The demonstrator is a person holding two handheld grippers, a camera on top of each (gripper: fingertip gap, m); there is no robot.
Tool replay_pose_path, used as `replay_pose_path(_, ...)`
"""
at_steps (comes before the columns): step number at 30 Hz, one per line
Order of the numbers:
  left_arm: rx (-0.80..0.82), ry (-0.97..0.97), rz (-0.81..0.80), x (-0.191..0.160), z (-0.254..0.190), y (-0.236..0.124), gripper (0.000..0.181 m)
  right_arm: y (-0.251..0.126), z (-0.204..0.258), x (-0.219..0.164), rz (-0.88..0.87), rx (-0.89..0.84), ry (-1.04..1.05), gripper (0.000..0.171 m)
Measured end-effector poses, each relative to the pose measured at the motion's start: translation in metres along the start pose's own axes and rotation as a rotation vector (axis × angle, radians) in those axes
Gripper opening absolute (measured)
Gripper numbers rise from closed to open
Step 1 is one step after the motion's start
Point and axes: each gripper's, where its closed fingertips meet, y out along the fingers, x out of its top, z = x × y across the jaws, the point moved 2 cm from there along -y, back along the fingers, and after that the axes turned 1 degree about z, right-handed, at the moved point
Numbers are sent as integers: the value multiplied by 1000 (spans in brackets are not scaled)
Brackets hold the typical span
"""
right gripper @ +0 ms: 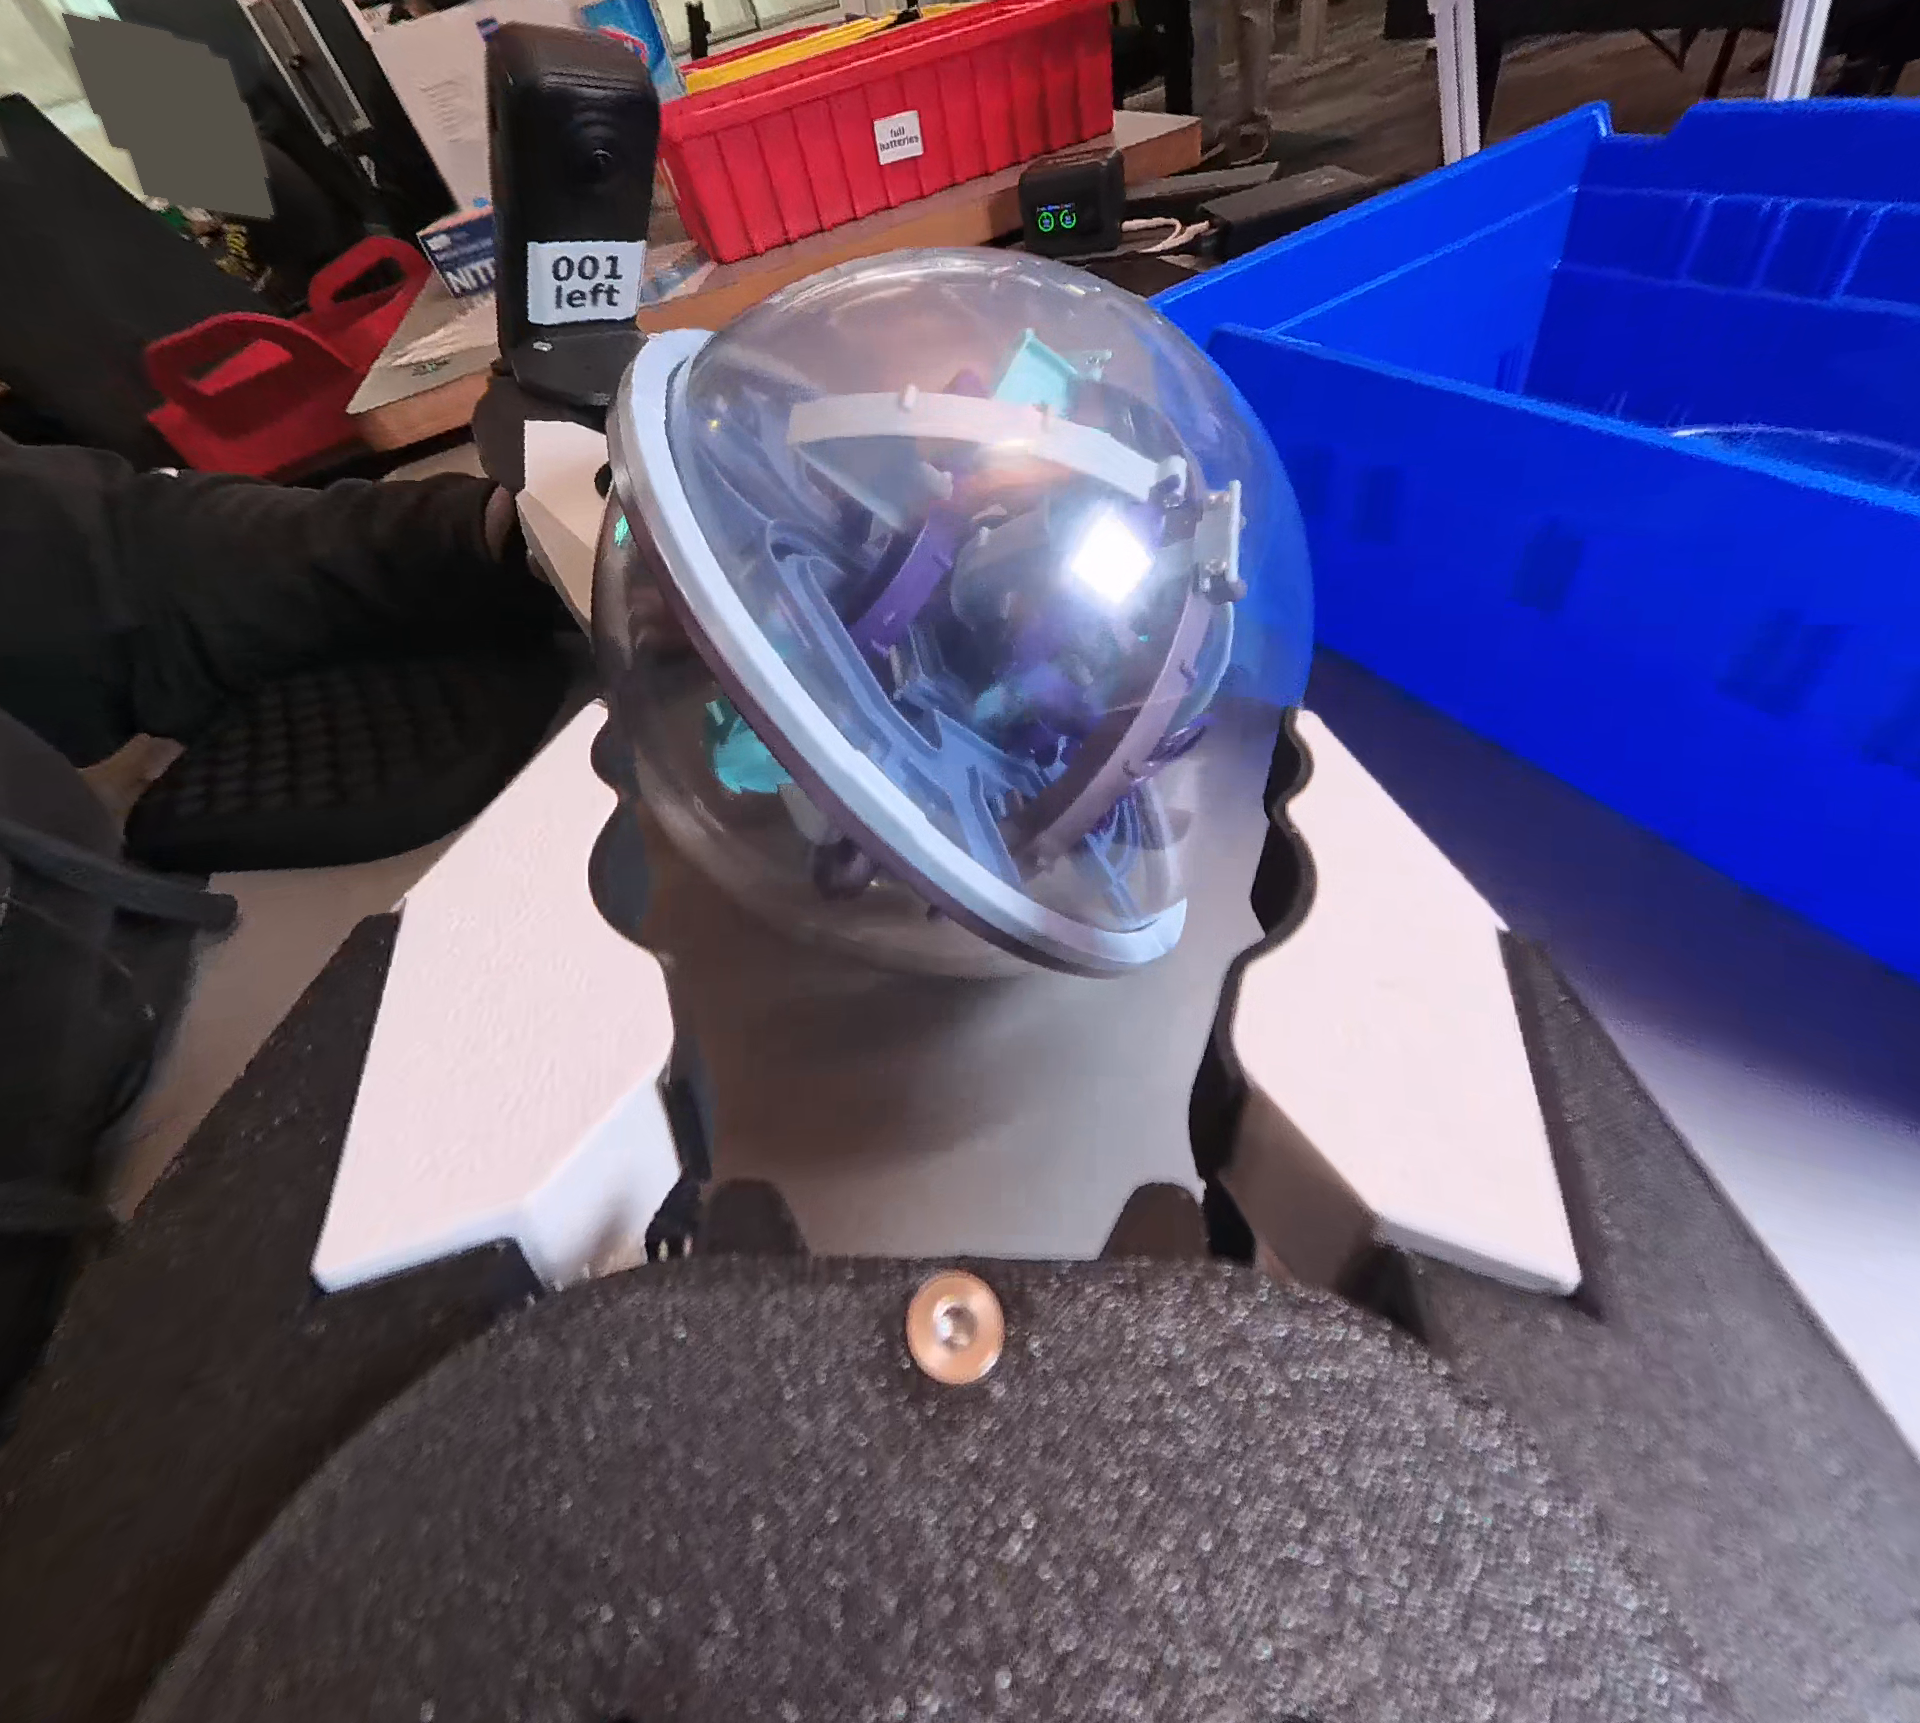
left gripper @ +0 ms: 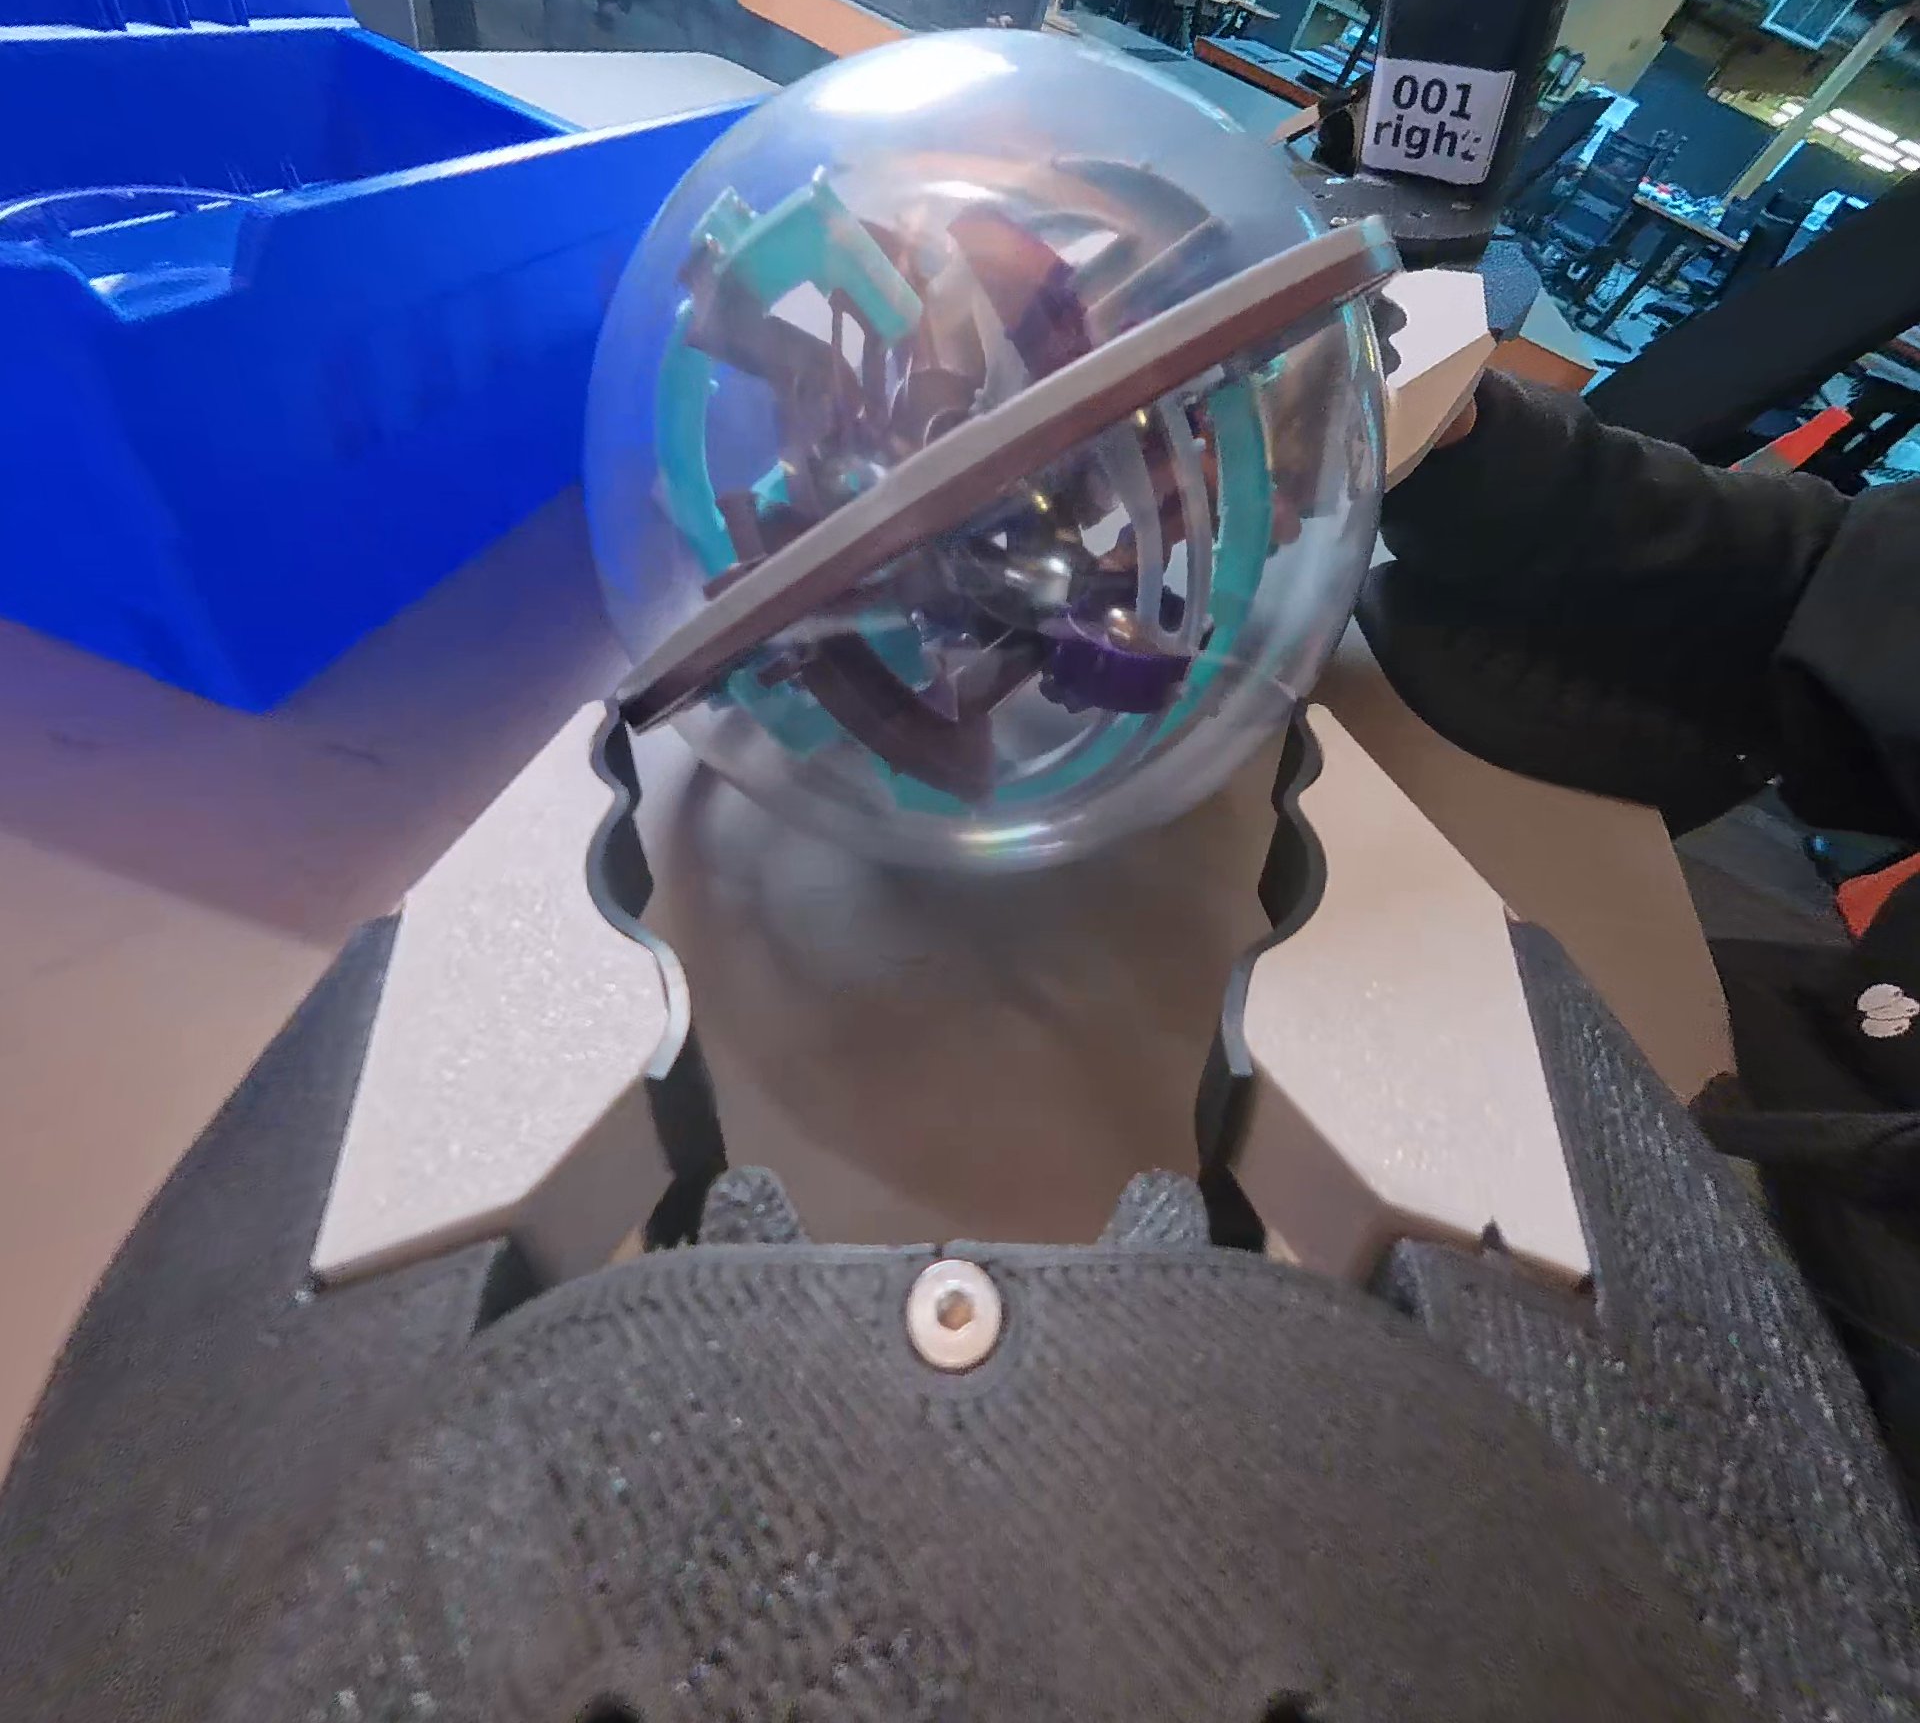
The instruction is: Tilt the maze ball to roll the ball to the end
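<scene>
The maze ball (left gripper: 987,447) sits lifted clear of the bench (left gripper: 208,946), caught between the two claws that face each other from opposite sides, which I judge is what lets the person tip it freely in any direction. The left claw (left gripper: 951,717) has its jaws spread wide, and the sphere rests at their tips; the right claw (right gripper: 940,728) is spread just as wide and cradles the opposite side. Neither pair pinches; they seem to press the globe from two sides, though exact contact at the tips is hard to make out. A gloved hand (left gripper: 1558,593) carries the far claw.

The sphere is clear plastic with a pale seam ring (left gripper: 997,468) round its middle, now slanted steeply, so the toy is well tilted. Inside run teal, purple and brown tracks. A small metallic ball (left gripper: 1049,577) seems to lie near the centre, but reflections make this uncertain. A blue bin (left gripper: 312,343) stands just beside it on the bench
</scene>
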Motion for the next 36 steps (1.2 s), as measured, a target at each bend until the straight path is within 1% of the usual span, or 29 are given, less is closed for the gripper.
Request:
replay_pose_path(4,-7,-30,5,1,-1,-1,119,-2,-1,-1,-27,19,66,119)
replay_pose_path(9,24,78,-43,7,-3,-5,117,-2,0,-10,-1,47,77,119)
replay_pose_path(14,38,153,-40,4,-4,-6,116,-2,3,-11,1,37,19,119)
replay_pose_path(19,67,283,-31,-3,-3,-4,116,-2,6,-10,-4,-4,-116,120)
replay_pose_path(24,71,271,78,-15,-1,1,114,-3,12,0,-26,-45,-206,119)
replay_pose_path(26,69,267,156,-23,-1,2,112,-4,17,6,-38,-43,-226,116)
replay_pose_path(27,57,266,187,-25,-2,1,122,-4,19,9,-48,-40,-230,113)
replay_pose_path(28,36,259,194,-23,-6,-1,135,-4,21,12,-58,-38,-235,110)
replay_pose_path(30,0,256,132,-9,-11,-9,142,-4,23,14,-59,-45,-251,109)
replay_pose_path(33,17,310,-3,15,-14,-21,140,0,27,11,-38,-39,-268,109)
replay_pose_path(34,27,328,-24,18,-15,-22,138,3,30,11,-35,-33,-275,110)
replay_pose_path(36,33,358,-3,13,-16,-17,136,8,36,13,-37,-32,-306,110)
